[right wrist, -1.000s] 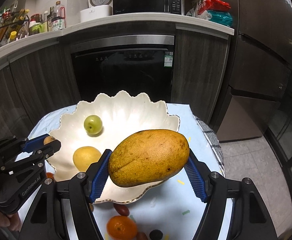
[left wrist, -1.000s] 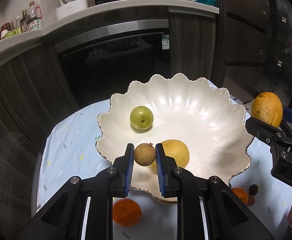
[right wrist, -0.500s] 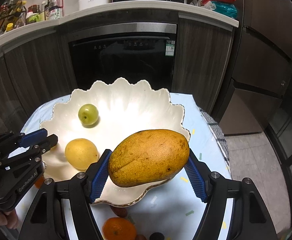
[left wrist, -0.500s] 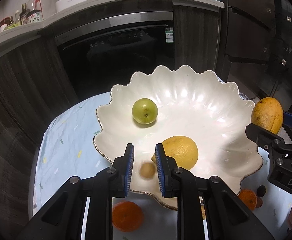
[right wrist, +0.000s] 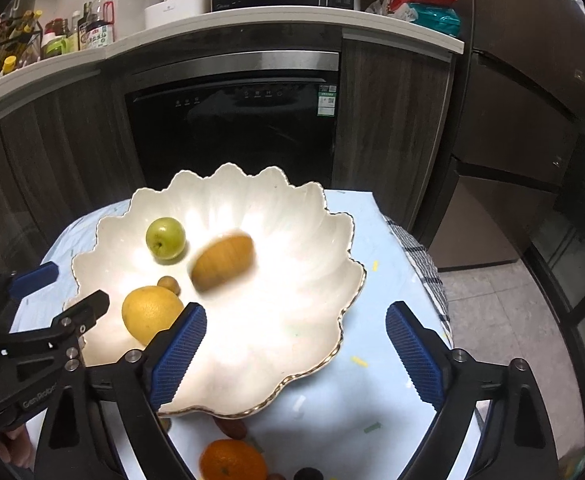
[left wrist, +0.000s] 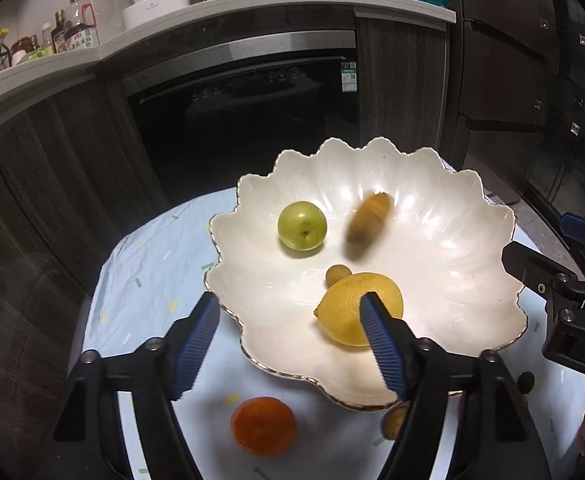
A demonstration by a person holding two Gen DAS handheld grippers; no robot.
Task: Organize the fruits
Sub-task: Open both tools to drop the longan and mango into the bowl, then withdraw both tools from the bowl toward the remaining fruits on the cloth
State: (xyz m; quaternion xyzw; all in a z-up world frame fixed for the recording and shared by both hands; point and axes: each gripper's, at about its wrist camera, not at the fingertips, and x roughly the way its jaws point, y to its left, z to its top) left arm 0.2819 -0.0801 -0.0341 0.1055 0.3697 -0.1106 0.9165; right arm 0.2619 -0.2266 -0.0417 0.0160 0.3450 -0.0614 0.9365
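A white scalloped bowl (left wrist: 472,240) (right wrist: 312,240) stands on a light blue cloth. In it lie a green fruit (left wrist: 302,225) (right wrist: 165,237), a lemon (left wrist: 352,304) (right wrist: 148,312), a small brown longan (left wrist: 337,274) (right wrist: 169,282) and a mango (left wrist: 367,220) (right wrist: 223,262), blurred by motion. My left gripper (left wrist: 288,344) is open and empty over the bowl's near rim. My right gripper (right wrist: 292,356) is open and empty above the bowl's near right edge. An orange (left wrist: 263,426) (right wrist: 232,460) lies on the cloth in front of the bowl.
More small fruits lie on the cloth near the bowl: a brown one (left wrist: 394,422), a dark one (left wrist: 527,380) (right wrist: 308,474) and a reddish one (right wrist: 232,426). A dark dishwasher (right wrist: 236,128) and cabinets stand behind the table. A checked cloth (right wrist: 424,264) hangs at the right edge.
My left gripper let go of the longan, which now lies in the bowl, and opened wide. My right gripper opened and released the mango, which is moving inside the bowl.
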